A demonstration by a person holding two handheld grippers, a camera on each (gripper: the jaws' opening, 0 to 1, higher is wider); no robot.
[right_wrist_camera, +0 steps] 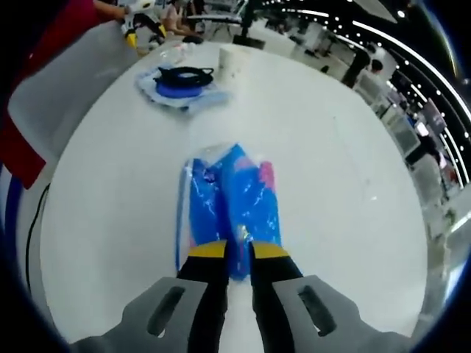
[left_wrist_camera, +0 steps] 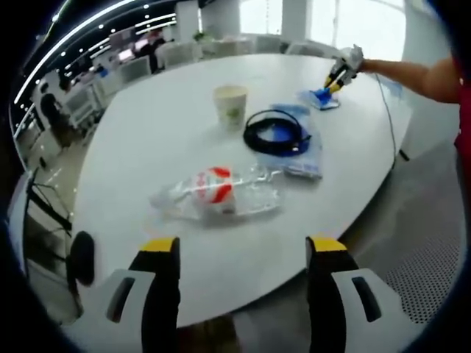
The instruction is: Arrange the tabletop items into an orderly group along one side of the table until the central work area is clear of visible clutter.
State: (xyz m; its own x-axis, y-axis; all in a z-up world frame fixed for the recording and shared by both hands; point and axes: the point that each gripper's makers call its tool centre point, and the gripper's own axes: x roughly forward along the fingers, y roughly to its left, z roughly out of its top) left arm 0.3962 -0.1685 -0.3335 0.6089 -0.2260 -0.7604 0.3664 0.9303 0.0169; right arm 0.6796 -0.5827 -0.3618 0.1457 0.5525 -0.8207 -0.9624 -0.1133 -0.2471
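Note:
In the left gripper view my left gripper (left_wrist_camera: 243, 250) stands open over the table's near edge, nothing between its jaws. Just beyond it lies a crushed clear bottle (left_wrist_camera: 217, 195) with a red label. Farther on are a paper cup (left_wrist_camera: 230, 103) and a black cable coil (left_wrist_camera: 276, 132) lying on a clear bag with blue contents. At the far side my right gripper (left_wrist_camera: 338, 75) holds a blue packet (left_wrist_camera: 320, 98). In the right gripper view the right gripper (right_wrist_camera: 239, 254) is shut on the near end of that blue packet (right_wrist_camera: 232, 198), which rests flat on the table.
The white oval table (left_wrist_camera: 147, 140) has bare surface to the left and far side. In the right gripper view the cable coil (right_wrist_camera: 184, 76), cup (right_wrist_camera: 230, 62) and left gripper (right_wrist_camera: 143, 26) sit at the far end. Office desks and chairs surround the table.

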